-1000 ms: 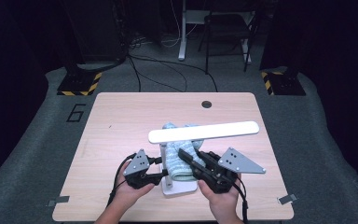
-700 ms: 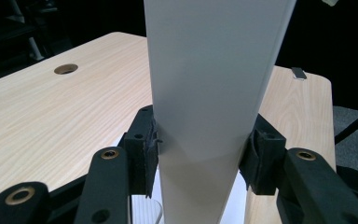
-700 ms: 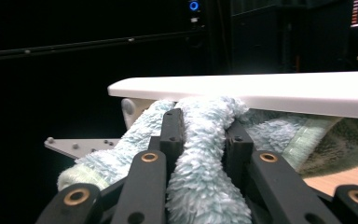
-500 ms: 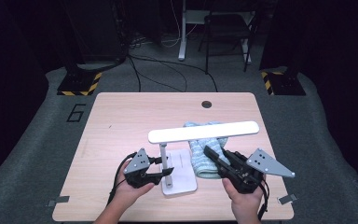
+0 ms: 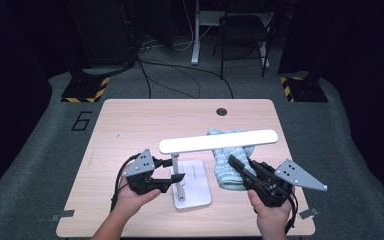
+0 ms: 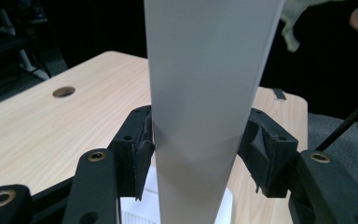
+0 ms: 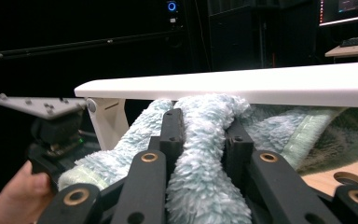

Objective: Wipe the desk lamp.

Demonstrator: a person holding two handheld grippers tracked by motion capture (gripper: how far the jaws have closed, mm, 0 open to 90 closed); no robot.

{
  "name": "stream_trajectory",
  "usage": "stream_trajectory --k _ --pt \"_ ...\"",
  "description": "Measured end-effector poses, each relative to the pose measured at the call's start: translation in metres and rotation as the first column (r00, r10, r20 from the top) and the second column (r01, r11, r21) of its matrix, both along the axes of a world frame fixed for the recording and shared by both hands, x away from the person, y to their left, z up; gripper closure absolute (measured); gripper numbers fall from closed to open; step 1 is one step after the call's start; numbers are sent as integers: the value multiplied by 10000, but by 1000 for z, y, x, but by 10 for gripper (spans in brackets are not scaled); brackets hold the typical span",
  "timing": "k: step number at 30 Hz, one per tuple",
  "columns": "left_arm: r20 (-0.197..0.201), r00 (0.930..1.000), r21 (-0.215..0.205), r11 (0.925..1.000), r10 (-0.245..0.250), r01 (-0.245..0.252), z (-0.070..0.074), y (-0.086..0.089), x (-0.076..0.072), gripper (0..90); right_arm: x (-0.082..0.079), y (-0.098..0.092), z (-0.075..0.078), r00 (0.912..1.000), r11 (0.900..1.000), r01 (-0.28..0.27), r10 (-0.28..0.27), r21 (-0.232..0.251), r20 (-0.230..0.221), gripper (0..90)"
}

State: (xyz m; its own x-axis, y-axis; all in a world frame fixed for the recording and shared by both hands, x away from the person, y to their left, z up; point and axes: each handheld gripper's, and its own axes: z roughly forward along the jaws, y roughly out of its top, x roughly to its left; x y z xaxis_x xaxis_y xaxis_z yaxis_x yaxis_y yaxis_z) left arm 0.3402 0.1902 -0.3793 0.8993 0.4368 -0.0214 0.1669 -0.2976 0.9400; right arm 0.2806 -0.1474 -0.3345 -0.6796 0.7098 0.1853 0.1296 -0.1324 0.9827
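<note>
High view: a white desk lamp stands on its flat base near the table's front edge, its stem upright and its long bar head lying level, long axis running left to right. The left gripper straddles the stem; its jaws have just been opening, one pad touching, the other clear. The right gripper pinches a pale blue towel beneath the bar's right half.

dark lab: hazard-striped stands, floor cables, monitors
</note>
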Motion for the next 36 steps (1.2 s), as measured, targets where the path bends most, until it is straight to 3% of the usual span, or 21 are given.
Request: stream_trajectory --k 7,9,20,25,36 --pt "-24 9999 408 9991 130 -129 17 -6 -1 458 0 -2 1 10000 10000 56 -56 -3 -62 743" --pt "5 10000 533 9986 -45 45 21 -6 -1 458 1 -4 1 10000 9999 85 -85 -81 5 742" --pt "270 9996 302 9995 -124 116 38 -5 -2 445 0 -15 2 9995 9994 328 -328 -118 3 742" --pt "277 9996 406 9992 -59 48 39 -5 -1 512 1 -20 2 9987 9987 503 -503 -107 -36 742" --pt "320 9993 373 9992 -179 167 37 -4 0 522 1 -27 0 9974 9975 711 -711 -46 -69 742"
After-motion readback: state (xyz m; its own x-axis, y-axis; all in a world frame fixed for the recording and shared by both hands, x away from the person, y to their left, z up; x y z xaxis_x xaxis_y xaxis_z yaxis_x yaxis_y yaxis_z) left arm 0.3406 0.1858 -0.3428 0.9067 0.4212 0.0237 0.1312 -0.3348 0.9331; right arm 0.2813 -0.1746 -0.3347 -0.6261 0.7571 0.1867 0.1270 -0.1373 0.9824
